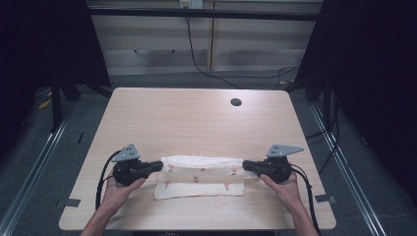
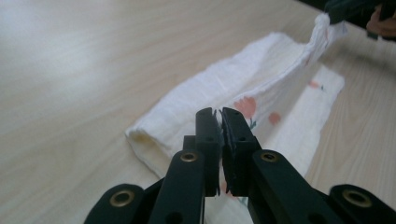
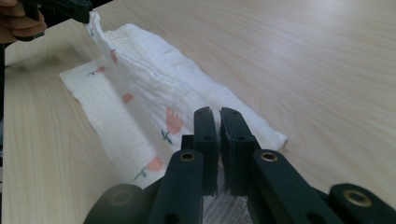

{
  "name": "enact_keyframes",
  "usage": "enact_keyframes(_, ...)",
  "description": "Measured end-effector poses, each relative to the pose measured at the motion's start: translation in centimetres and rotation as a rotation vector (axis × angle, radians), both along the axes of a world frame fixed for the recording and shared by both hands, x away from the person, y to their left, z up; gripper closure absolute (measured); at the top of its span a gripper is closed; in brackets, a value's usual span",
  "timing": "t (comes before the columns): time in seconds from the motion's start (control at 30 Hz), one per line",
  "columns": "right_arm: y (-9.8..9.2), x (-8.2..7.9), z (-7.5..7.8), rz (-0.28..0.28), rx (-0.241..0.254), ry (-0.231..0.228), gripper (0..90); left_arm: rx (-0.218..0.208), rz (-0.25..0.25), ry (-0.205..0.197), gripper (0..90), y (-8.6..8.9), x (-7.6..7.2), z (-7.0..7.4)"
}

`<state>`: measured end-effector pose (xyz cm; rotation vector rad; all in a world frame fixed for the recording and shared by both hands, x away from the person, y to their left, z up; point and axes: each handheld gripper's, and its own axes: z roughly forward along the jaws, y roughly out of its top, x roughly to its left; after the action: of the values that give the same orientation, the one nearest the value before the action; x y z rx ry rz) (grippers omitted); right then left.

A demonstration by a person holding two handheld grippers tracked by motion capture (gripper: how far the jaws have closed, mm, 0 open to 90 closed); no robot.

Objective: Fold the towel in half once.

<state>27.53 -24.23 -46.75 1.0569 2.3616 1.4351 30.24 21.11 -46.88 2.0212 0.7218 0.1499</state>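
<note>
A white cloth (image 1: 201, 176) with small pink flowers lies partly folded near the table's front edge. My left gripper (image 1: 158, 165) is shut on the cloth's left end and holds that edge a little above the table. My right gripper (image 1: 246, 165) is shut on the right end at the same height. In the left gripper view the cloth (image 2: 261, 88) stretches away from my left gripper (image 2: 219, 114) to the other gripper at top right. In the right gripper view the cloth (image 3: 144, 88) runs from my right gripper (image 3: 218, 113) toward the top left.
The wooden table (image 1: 196, 118) has a round cable hole (image 1: 236, 102) at its far right. Cabinets (image 1: 206, 39) and loose cables stand beyond the far edge. Bare tabletop lies behind the cloth.
</note>
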Motion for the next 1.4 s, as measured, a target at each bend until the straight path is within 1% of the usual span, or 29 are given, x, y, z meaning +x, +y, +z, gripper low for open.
enact_keyframes(0.03,0.0,0.0,0.0,0.000,0.000,0.000,86.1,0.000,0.000,0.000,86.2,0.0,0.0,0.0)
enact_keyframes(0.07,0.1,-0.2,-0.4,0.005,-0.014,0.013,86.0,0.010,-0.010,0.018,86.2,-0.1,-0.3,-0.6)
enact_keyframes(0.1,0.1,-0.4,-0.6,0.005,-0.020,0.016,86.0,0.023,-0.015,0.019,86.2,-0.2,-0.4,-0.9)
enact_keyframes(0.13,0.1,-0.5,-0.8,0.005,-0.014,0.022,85.9,0.031,-0.016,0.025,86.2,-0.2,-0.5,-1.1)
enact_keyframes(0.17,0.0,-0.6,-0.9,0.008,-0.012,0.025,86.0,0.026,-0.018,0.035,86.2,-0.1,-0.6,-1.3)
enact_keyframes(0.2,0.0,-0.6,-0.9,0.008,-0.012,0.025,86.0,0.026,-0.018,0.035,86.2,-0.1,-0.6,-1.3)
enact_keyframes(0.23,0.2,-0.8,-1.2,0.016,-0.024,0.034,85.9,0.031,-0.017,0.041,86.1,-0.1,-0.6,-1.5)
enact_keyframes(0.27,0.3,-0.9,-1.3,0.018,-0.027,0.038,85.9,0.033,-0.022,0.037,86.2,-0.1,-0.6,-1.5)
enact_keyframes(0.33,0.5,-1.0,-1.4,0.028,-0.038,0.041,85.7,0.028,-0.025,0.041,86.1,-0.1,-0.8,-1.4)
enact_keyframes(0.37,0.6,-1.2,-1.5,0.032,-0.039,0.044,85.4,0.031,-0.038,0.035,86.0,-0.2,-1.2,-1.4)
enact_keyframes(0.4,0.6,-1.3,-1.5,0.035,-0.044,0.046,85.2,0.043,-0.047,0.034,86.0,-0.2,-1.4,-1.5)
enact_keyframes(0.43,0.6,-1.4,-1.6,0.038,-0.048,0.049,84.7,0.043,-0.047,0.034,86.0,-0.2,-1.4,-1.5)
enact_keyframes(0.47,0.6,-1.6,-1.7,0.042,-0.055,0.055,84.5,0.056,-0.053,0.042,85.9,-0.1,-1.8,-1.8)
enact_keyframes(0.57,0.6,-2.0,-2.1,0.048,-0.068,0.065,84.3,0.055,-0.053,0.052,85.7,0.0,-2.0,-2.1)
enact_keyframes(0.63,0.5,-2.5,-2.5,0.049,-0.070,0.080,83.6,0.061,-0.064,0.066,85.5,0.0,-2.1,-2.4)
enact_keyframes(0.67,0.5,-2.6,-2.5,0.052,-0.071,0.081,83.3,0.070,-0.067,0.070,85.3,0.0,-2.2,-2.5)
enact_keyframes(0.73,0.6,-2.8,-2.5,0.057,-0.071,0.086,82.7,0.075,-0.068,0.071,83.9,0.0,-2.3,-2.6)
enact_keyframes(0.77,0.7,-3.1,-2.6,0.068,-0.077,0.085,81.9,0.080,-0.077,0.072,83.2,-0.1,-2.5,-2.6)
enact_keyframes(0.83,0.7,-3.4,-2.7,0.074,-0.088,0.097,81.3,0.086,-0.086,0.068,83.3,-0.1,-2.7,-2.5)
enact_keyframes(0.9,0.7,-3.5,-2.9,0.072,-0.090,0.101,80.4,0.085,-0.082,0.074,82.4,-0.1,-2.7,-2.5)
enact_keyframes(0.97,0.6,-3.6,-2.9,0.068,-0.089,0.103,78.7,0.070,-0.079,0.077,80.3,0.1,-2.7,-2.5)
enact_keyframes(1.03,0.6,-3.6,-2.9,0.067,-0.090,0.104,78.2,0.070,-0.078,0.074,78.7,0.2,-2.8,-2.4)
enact_keyframes(1.07,0.6,-3.8,-2.8,0.067,-0.090,0.104,76.8,0.055,-0.076,0.071,77.5,0.5,-2.9,-2.3)
enact_keyframes(1.2,0.5,-4.1,-2.7,0.062,-0.095,0.106,73.8,0.044,-0.064,0.070,76.4,0.8,-3.0,-2.1)
enact_keyframes(1.23,0.5,-4.1,-2.7,0.064,-0.094,0.104,72.5,0.031,-0.063,0.068,74.8,0.9,-3.0,-2.0)
enact_keyframes(1.3,0.4,-4.2,-2.5,0.059,-0.086,0.108,71.5,0.025,-0.064,0.067,75.0,1.0,-3.0,-1.9)
enact_keyframes(1.33,0.4,-4.2,-2.4,0.062,-0.083,0.100,70.5,0.019,-0.061,0.070,74.7,1.0,-3.0,-1.9)
enact_keyframes(1.4,0.4,-4.3,-2.3,0.059,-0.086,0.101,70.0,0.021,-0.061,0.069,74.6,1.0,-3.0,-1.8)
